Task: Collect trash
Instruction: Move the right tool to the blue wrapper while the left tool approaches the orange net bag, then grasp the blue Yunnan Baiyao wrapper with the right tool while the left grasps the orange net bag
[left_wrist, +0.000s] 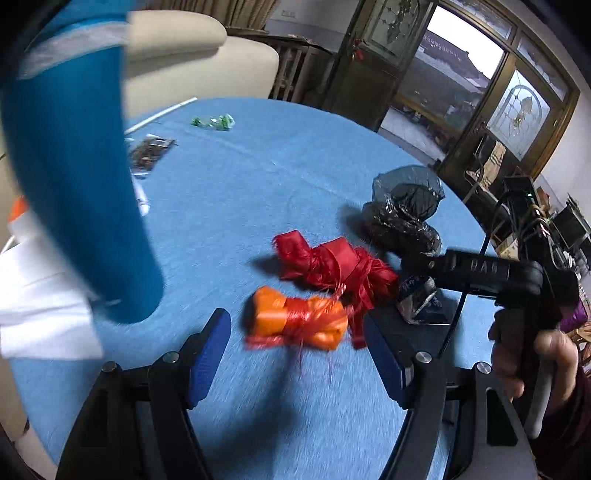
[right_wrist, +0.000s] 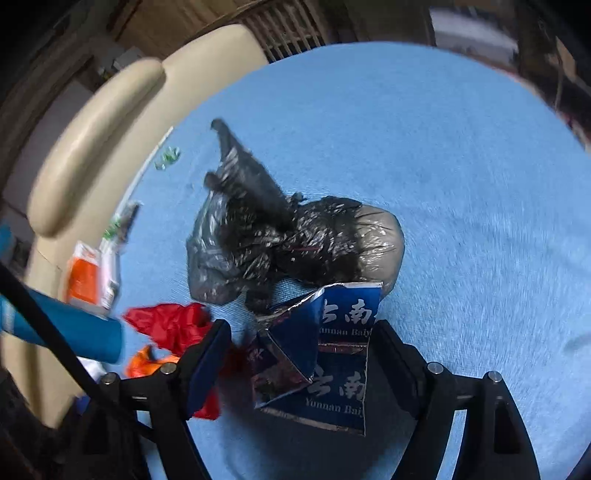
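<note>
Blue tablecloth: right tool straddles (loosely) box.

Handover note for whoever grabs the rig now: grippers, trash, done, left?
Left gripper: open, empty, around the orange bundle.
Right gripper: open, around the torn blue box; not closed on it.
On the table: red ribbon bundle, black bag, green wrapper, more wrappers at the far left edge.
Done: nothing visibly collected.
Left: all of it.

orange ribbon bundle beside red ribbon bundle | crumpled black bag | torn blue carton, flattened
</note>
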